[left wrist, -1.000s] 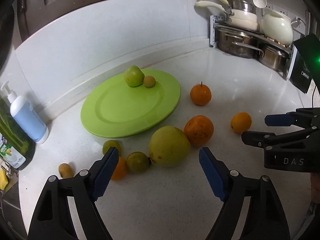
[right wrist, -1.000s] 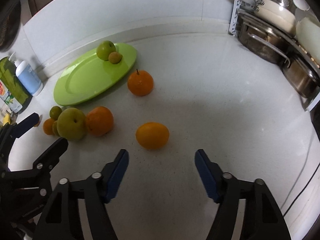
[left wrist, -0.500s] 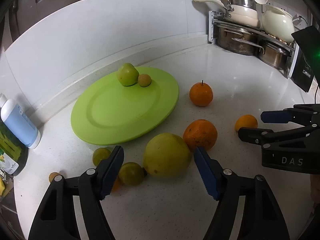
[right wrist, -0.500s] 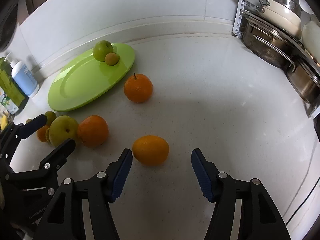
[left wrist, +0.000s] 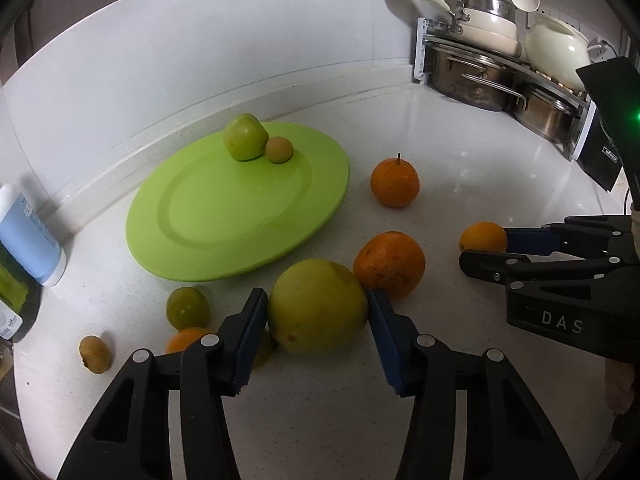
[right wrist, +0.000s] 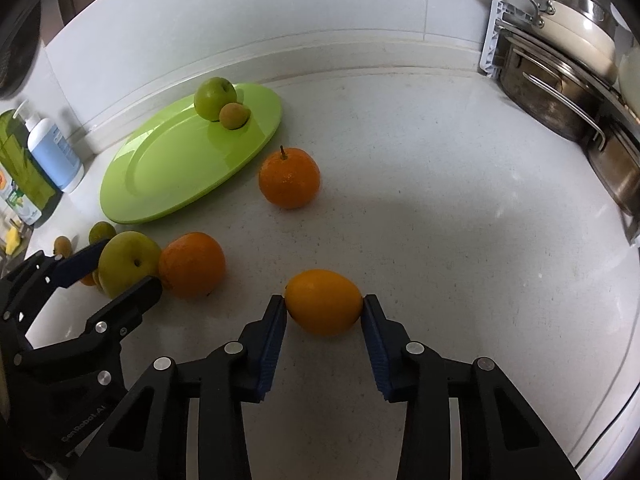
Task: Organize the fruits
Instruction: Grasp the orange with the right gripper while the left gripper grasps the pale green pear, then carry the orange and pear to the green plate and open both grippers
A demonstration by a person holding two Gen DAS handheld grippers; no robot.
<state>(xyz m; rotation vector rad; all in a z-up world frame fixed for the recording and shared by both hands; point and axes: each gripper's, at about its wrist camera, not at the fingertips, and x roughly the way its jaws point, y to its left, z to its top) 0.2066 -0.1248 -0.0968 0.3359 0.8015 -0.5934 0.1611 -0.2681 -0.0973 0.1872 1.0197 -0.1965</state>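
Closing on a yellow-green apple (left wrist: pixel 318 306) at six o'clock of the green plate (left wrist: pixel 208 248), the left gripper (left wrist: pixel 316 328) pinches it; the right gripper (right wrist: pixel 324 326) closes on a small orange (right wrist: pixel 324 302) on the white counter (right wrist: pixel 440 220)

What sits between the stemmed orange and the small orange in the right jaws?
Nothing: in the right wrist view only bare counter separates the stemmed orange from the small orange, on which the right gripper is closing.

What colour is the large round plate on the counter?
Lime green: the large round plate shows best in the left wrist view.
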